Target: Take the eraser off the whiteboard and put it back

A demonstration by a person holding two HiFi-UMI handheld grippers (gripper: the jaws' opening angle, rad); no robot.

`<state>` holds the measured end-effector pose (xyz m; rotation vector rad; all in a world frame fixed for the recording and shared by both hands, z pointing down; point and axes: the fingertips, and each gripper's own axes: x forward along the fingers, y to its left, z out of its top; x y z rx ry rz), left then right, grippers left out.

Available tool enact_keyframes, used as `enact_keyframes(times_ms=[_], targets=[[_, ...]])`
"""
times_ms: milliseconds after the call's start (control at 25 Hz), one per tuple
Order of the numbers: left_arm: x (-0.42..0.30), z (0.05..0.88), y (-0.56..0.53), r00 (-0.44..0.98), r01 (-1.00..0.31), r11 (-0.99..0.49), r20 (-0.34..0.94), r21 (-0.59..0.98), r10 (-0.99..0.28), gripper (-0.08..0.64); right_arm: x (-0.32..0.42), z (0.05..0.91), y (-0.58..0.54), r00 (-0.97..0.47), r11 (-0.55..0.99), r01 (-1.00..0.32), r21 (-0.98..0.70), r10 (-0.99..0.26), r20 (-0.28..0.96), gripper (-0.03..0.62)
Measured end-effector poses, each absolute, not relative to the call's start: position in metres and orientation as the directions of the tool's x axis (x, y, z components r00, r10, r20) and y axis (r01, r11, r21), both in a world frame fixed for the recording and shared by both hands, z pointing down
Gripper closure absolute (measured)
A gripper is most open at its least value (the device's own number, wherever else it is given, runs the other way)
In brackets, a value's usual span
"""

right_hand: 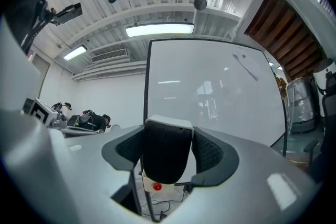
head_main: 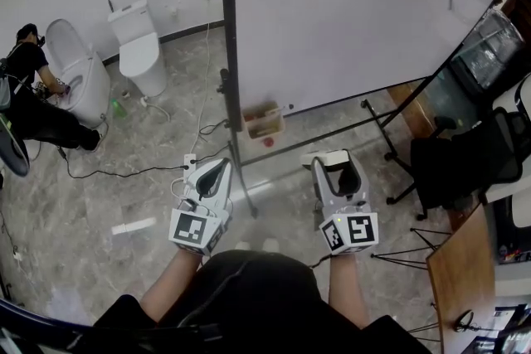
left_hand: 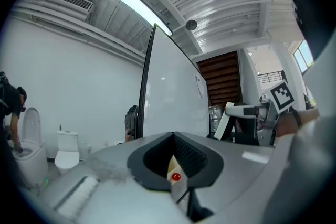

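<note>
The eraser (right_hand: 164, 157) is sitting off the whiteboard (head_main: 357, 21), clamped between the jaws of the right gripper (head_main: 338, 168), which is holding it up in front of the board's face and well short of touching it. Its dark felt is facing back toward the gripper's camera, with a white edge showing on top. The left gripper (head_main: 211, 170) is idling beside it with its jaws together and nothing in them. The step in hand is looking like the return. It is probably calling for bringing the eraser squarely onto a bare patch of the board, flat face first rather than edge first. The jaws should be parting only once it is sitting flush and holding itself there. Otherwise it is likely to slide or drop to the floor.
</note>
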<state>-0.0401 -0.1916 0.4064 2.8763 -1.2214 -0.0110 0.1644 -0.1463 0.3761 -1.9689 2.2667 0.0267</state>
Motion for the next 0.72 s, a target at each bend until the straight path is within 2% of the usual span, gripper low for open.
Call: enact_keyframes(times_ms=[720], targets=[[-0.067,0.416,-0.193,0.627,-0.779,-0.627,0.024,0.028,-0.778,0.555,0.128,0.418,-0.247,-0.219,0.224,-0.972,-0.077,-0.973,-0.066,0.313]])
